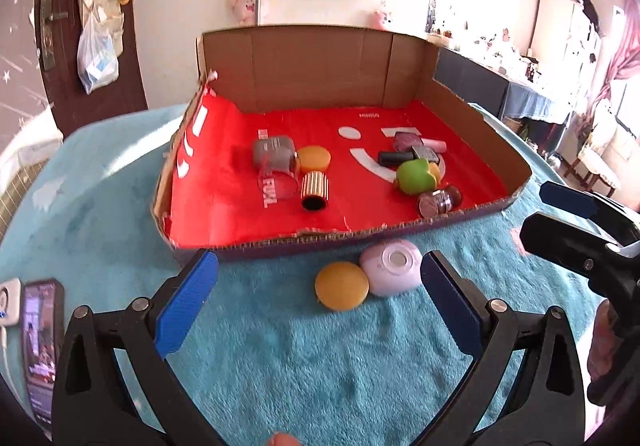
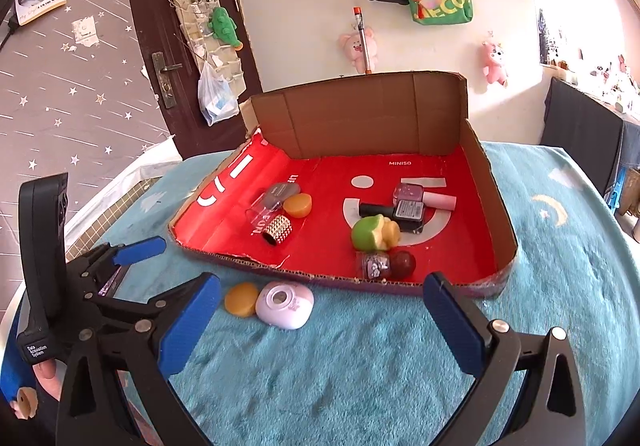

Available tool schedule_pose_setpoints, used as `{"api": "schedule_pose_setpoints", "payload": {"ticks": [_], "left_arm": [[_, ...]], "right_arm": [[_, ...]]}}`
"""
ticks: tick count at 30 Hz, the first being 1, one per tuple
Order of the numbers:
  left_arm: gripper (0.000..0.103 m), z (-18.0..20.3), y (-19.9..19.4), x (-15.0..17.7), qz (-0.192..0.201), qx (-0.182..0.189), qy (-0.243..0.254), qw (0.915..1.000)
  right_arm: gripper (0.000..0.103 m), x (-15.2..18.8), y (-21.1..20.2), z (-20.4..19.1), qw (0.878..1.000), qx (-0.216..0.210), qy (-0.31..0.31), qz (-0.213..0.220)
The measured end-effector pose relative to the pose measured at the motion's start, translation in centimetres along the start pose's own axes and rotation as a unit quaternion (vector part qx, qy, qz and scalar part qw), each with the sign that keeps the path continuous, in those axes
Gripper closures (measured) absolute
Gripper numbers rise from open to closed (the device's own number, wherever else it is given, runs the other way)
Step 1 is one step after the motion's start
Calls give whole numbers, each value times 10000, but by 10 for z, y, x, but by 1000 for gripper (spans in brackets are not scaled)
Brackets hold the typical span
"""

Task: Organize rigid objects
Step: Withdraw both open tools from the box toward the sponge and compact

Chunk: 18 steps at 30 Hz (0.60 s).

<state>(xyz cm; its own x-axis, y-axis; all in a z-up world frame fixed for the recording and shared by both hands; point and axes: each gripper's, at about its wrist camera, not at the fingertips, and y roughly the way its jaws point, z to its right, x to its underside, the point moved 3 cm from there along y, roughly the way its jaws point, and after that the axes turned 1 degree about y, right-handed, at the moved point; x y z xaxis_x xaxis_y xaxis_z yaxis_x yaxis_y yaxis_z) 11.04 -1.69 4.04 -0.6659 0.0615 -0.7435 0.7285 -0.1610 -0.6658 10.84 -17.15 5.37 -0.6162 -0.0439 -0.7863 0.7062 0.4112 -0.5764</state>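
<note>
Both sets of tongs released: left gripper (image 1: 319, 296), right gripper (image 2: 322, 316). Inside cardboard tray (image 2: 496, 206), red "MINISO" liner: nail polish bottles (image 2: 408, 202), green toy (image 2: 370, 234), studded cylinder (image 2: 279, 230). Outside near wall, on blue cloth (image 2: 360, 366): orange disc (image 2: 241, 299), lilac case (image 2: 285, 304).

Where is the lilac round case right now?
The lilac case lies on the teal cloth outside the box, just in front of its near wall, touching the orange disc on its left, in both wrist views.

Bright daylight from the right, washed-out glare there, strong fisheye bending, dark corners
</note>
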Motion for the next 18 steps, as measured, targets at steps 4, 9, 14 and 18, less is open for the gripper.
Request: {"api": "schedule_pose_setpoints", "payload": {"ticks": [4, 9, 14, 18], "left_arm": [[0, -5, 3, 11, -91, -9, -90, 9999], [0, -5, 5, 20, -141, -49, -65, 9999], [0, -3, 9, 29, -264, -16, -38, 9996], [0, -4, 18, 36, -438, 21, -60, 9990]], "right_arm": [[0, 7, 1, 3, 10000, 30, 45, -47], [0, 16, 7, 8, 9997, 35, 158, -178], [0, 23, 15, 11, 9993, 72, 216, -298], [0, 29, 21, 16, 9986, 116, 302, -407]]}}
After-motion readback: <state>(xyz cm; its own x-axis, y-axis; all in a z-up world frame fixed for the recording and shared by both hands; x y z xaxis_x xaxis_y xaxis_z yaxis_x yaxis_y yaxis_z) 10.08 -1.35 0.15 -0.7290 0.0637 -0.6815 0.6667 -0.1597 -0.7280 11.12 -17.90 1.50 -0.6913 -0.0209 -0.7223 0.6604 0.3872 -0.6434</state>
